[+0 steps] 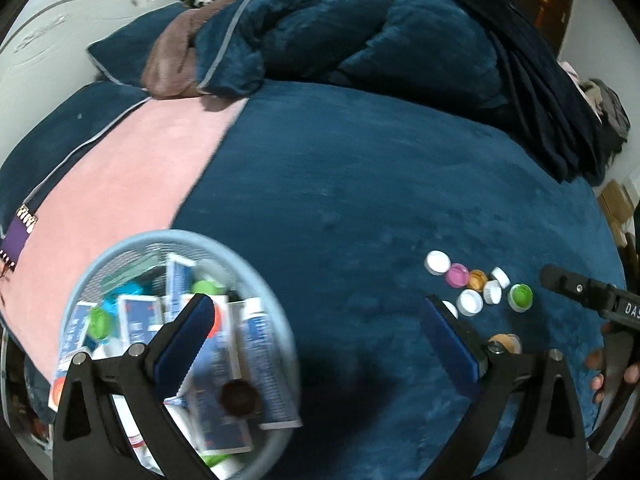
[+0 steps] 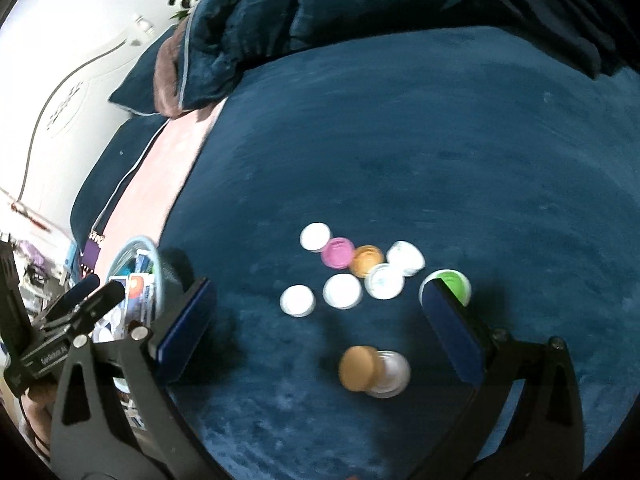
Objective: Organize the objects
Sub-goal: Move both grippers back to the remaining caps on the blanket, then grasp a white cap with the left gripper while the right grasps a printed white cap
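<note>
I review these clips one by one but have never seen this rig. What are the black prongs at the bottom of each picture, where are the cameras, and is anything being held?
There is no robot here: a person holds a two-finger gripper in each hand, with a fisheye camera on each looking along its fingers. The prongs are those fingers. The left gripper hangs open beside a round mesh basket full of tubes and boxes. The right gripper is open above loose small jars and caps on a blue bedspread, an orange-lidded jar nearest. Neither holds anything. Each view also catches the other gripper at its edge.
</note>
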`<state>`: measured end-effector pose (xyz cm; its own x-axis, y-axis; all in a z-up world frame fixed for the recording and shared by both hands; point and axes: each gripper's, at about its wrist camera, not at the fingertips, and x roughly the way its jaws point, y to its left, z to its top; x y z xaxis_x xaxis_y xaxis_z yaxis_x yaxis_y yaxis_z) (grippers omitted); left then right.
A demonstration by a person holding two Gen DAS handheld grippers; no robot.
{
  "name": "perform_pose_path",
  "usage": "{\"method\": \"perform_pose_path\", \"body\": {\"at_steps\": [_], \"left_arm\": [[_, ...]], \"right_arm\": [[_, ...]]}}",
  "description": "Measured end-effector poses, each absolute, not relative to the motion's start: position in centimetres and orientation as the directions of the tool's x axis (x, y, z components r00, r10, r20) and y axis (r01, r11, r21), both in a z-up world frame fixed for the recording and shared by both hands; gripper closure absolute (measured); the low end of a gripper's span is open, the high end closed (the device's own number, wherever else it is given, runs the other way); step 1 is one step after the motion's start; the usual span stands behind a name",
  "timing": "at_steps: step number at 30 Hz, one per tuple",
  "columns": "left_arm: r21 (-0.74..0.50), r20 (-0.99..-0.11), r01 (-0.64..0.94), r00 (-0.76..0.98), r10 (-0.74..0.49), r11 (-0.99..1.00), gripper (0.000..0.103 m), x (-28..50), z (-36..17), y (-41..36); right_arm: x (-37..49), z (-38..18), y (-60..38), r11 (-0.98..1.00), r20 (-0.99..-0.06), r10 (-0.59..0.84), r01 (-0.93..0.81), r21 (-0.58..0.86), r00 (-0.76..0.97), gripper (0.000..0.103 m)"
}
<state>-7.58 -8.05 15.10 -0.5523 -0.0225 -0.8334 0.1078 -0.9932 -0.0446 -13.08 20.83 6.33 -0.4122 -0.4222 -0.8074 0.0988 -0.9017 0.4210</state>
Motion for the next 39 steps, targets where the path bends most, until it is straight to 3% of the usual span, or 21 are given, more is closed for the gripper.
{"method": "perform_pose_path", "body": {"at_steps": [12, 20, 21, 23, 24, 28, 32, 36, 38, 39], "left_arm": [[-0.064, -0.863, -0.086, -0.496, 0.099, -0.994, 0.002, -9.6, 9.5, 0.5], [-0.068, -0.873, -0.142, -0.470, 0.128, -0.988, 0.018, -10.6, 4.7, 3.3], [-0.079, -0.870, -0.146, -0.472, 0.139, -0.986, 0.023, -10.8, 4.4, 3.5], [-0.107, -0.869, -0.159, -0.465, 0.170, -0.981, 0.042, -11.4, 3.7, 3.5], [-0.124, -0.872, -0.165, -0.453, 0.187, -0.979, 0.060, -11.7, 3.2, 3.5], [-0.157, -0.869, -0.151, -0.447, 0.210, -0.976, 0.073, -11.9, 2.5, 2.9], [-0.165, -0.852, -0.139, -0.479, 0.212, -0.977, 0.073, -11.8, 3.6, 2.3], [-0.191, -0.839, -0.117, -0.496, 0.224, -0.975, 0.073, -11.7, 4.6, 1.5], [-0.196, -0.836, -0.118, -0.499, 0.228, -0.974, 0.073, -11.5, 4.9, 1.3], [-0.196, -0.835, -0.120, -0.500, 0.230, -0.973, 0.073, -11.5, 5.1, 1.2]], "right_arm": [[-14.9, 4.4, 23.8, -0.915, -0.843, -0.387, 0.043, 0.401, -0.374, 0.000], [-16.4, 2.9, 24.3, -0.914, -0.857, -0.395, 0.045, 0.404, -0.330, 0.000], [-16.6, 2.6, 24.3, -0.912, -0.858, -0.401, 0.045, 0.409, -0.321, 0.000], [-16.9, 1.9, 24.3, -0.907, -0.859, -0.409, 0.038, 0.419, -0.307, 0.000], [-17.1, 1.5, 24.4, -0.903, -0.858, -0.417, 0.029, 0.429, -0.300, 0.000], [-17.8, 0.7, 24.7, -0.878, -0.838, -0.462, 0.015, 0.478, -0.291, 0.001], [-18.7, 0.1, 24.6, -0.871, -0.829, -0.475, 0.026, 0.490, -0.296, 0.002], [-19.7, -1.0, 24.1, -0.860, -0.827, -0.497, 0.026, 0.509, -0.262, 0.010], [-20.1, -1.8, 23.9, -0.865, -0.836, -0.491, 0.024, 0.501, -0.243, 0.021], [-20.3, -2.4, 23.8, -0.866, -0.843, -0.491, 0.018, 0.500, -0.220, 0.033]]}}
